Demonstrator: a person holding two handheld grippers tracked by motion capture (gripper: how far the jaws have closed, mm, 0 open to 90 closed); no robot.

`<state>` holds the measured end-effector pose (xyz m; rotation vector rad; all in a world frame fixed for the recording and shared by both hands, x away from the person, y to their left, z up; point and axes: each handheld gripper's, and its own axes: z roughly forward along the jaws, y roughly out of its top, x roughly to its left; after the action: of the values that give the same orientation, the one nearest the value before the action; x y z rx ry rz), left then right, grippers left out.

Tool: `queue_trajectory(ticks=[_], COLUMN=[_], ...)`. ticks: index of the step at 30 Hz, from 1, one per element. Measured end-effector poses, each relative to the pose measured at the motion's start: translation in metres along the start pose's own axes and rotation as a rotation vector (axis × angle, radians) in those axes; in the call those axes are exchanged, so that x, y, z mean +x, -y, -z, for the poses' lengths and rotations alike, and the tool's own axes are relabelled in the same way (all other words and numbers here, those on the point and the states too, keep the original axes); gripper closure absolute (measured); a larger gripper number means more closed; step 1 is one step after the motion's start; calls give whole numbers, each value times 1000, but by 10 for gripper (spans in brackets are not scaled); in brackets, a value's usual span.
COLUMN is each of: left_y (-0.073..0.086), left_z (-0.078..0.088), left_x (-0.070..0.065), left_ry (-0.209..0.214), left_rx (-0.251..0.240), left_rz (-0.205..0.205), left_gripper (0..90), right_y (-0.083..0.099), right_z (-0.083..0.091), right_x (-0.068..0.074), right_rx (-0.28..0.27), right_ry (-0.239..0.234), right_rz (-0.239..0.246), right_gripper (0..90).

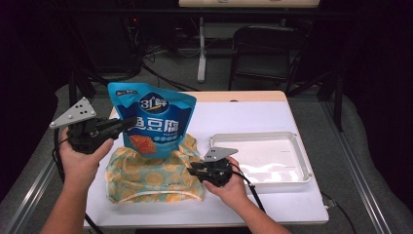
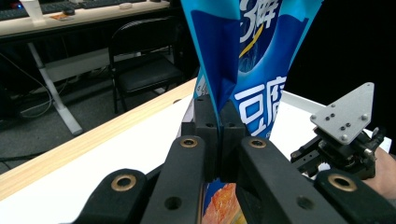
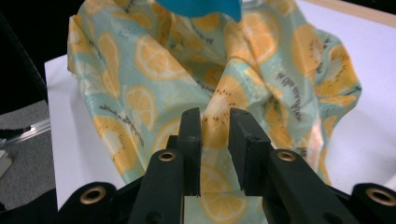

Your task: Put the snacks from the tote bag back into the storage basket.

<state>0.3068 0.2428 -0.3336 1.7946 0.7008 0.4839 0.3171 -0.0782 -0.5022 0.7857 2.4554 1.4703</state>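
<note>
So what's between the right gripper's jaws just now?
In the right gripper view, a fold of the fruit-print cloth bag stands between the right gripper's jaws. The jaws stand a little apart, not pressing it.

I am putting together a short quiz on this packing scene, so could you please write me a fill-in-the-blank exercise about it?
1. The left gripper is shut on the edge of the ____ snack pouch.
2. The fabric bag under the pouch is printed with slices of ____.
3. The metal tray to the right of the bag holds ____.
4. The right gripper has a fold of the ____ between its jaws.

Missing words: blue; fruit; nothing; fabric bag
</note>
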Motion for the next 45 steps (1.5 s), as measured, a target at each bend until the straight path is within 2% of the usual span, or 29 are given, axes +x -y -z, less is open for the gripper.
queue_trajectory(ticks=[7,13,20,28,40,45], left_y=[-3,-3,-4,-5,-10,-10], left_z=[-3,-7,-9,-11,-19,-26], left_x=[0,0,-1,-3,-8,-11], left_ry=[-1,5,11,19,38,47], left_rx=[-3,1,-4,-7,-9,-5], left_rz=[6,6,9,8,-3,-2], left_gripper=[900,900,900,900,900,899], right_y=[-11,-26,-55,-84,-88,-88], right_z=[15,28,39,46,52,58], right_x=[-3,-4,-9,-4,-8,-11], right_rx=[-71,-123,-194,-230,-254,-273], right_ry=[16,45,73,102,112,112], right_rz=[-9,8,12,50,29,22], right_gripper=[754,764,780,780,779,821])
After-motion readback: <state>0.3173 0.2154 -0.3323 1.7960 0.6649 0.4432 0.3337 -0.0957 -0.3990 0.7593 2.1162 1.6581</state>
